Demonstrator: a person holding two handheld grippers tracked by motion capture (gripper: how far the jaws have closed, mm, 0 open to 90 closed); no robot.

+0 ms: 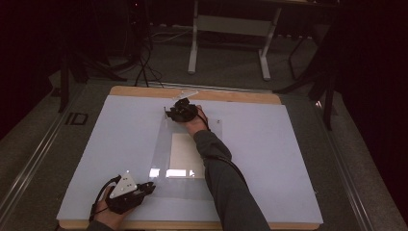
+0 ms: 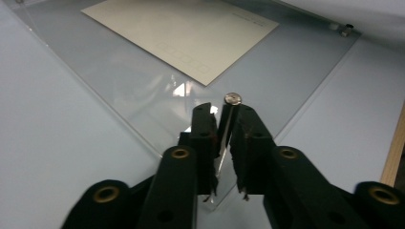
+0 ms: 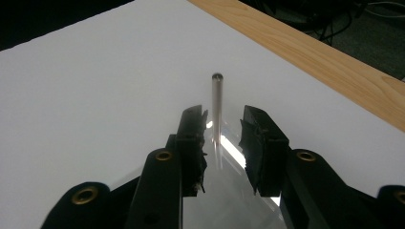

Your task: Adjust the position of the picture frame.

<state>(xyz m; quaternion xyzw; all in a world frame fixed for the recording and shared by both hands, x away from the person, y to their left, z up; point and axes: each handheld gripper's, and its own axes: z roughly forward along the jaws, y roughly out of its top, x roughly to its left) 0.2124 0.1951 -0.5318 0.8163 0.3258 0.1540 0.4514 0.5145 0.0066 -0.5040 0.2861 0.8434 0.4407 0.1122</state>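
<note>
Left gripper: it is down at the near edge of the table, close to where the person stands. Its two black jaws are almost shut. They pinch the near corner of the clear sheet, just behind a small round silver screw.

Right gripper: it is far out, at the back corner of the clear sheet. Its jaws are partly open. A thin, see-through edge with a tiny round cap stands up between them. I cannot tell if the jaws touch it.

Clear sheet: it lies in the middle of the white board. Its far corner seems lifted a bit.

Paper: a pale page lies flat under the clear sheet, inside its edges.

Small screws: one more little screw sits at another corner of the sheet.

Done, I think: both grippers are at opposite corners of the sheet, and one has a firm hold.

Left, I think: the right gripper has to close on its corner. Then the sheet can be lifted or moved off the paper.
</note>
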